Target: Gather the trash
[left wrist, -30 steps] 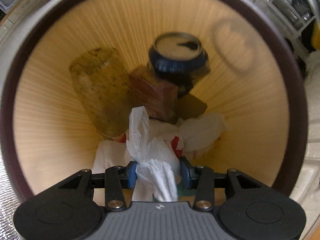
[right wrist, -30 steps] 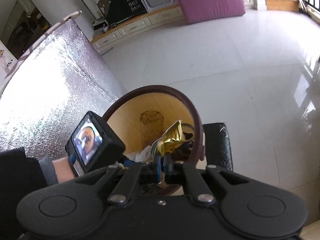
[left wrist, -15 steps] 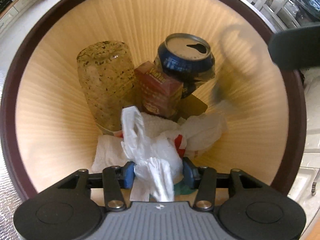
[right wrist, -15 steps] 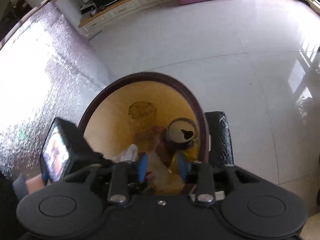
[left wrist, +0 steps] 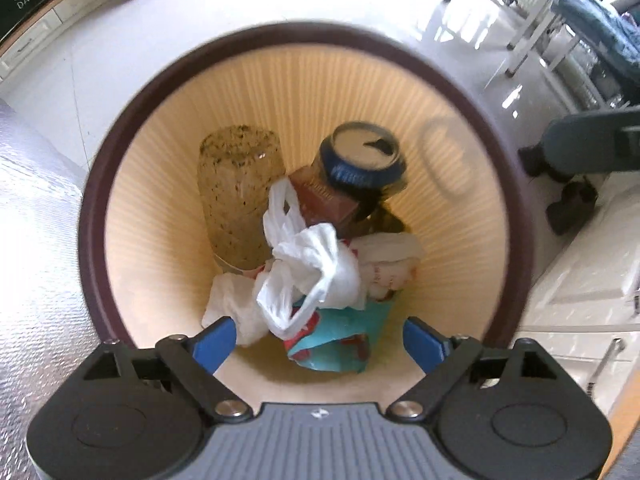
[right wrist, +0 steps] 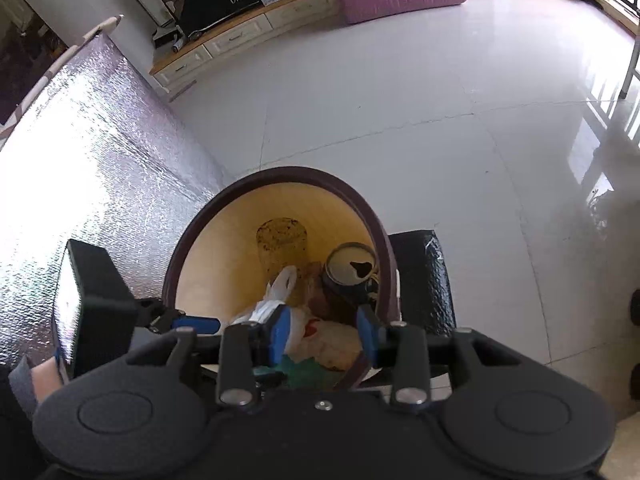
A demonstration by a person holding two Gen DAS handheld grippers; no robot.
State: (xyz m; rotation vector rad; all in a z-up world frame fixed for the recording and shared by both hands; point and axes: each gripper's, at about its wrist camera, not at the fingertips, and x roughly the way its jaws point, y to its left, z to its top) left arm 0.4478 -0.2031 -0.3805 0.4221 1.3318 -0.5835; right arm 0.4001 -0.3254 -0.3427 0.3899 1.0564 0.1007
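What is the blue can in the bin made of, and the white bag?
The blue can looks like shiny metal: silvery lid with a punched opening. The white bag looks like thin plastic film: crinkled, slightly see-through, with looped handles.

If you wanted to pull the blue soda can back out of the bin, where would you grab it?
Probably around the blue can's round side wall just below its top rim, coming straight down from above with the jaws wide. It stands nearly upright, top facing the bin's opening, wedged beside the red box, so only its upper end is free.
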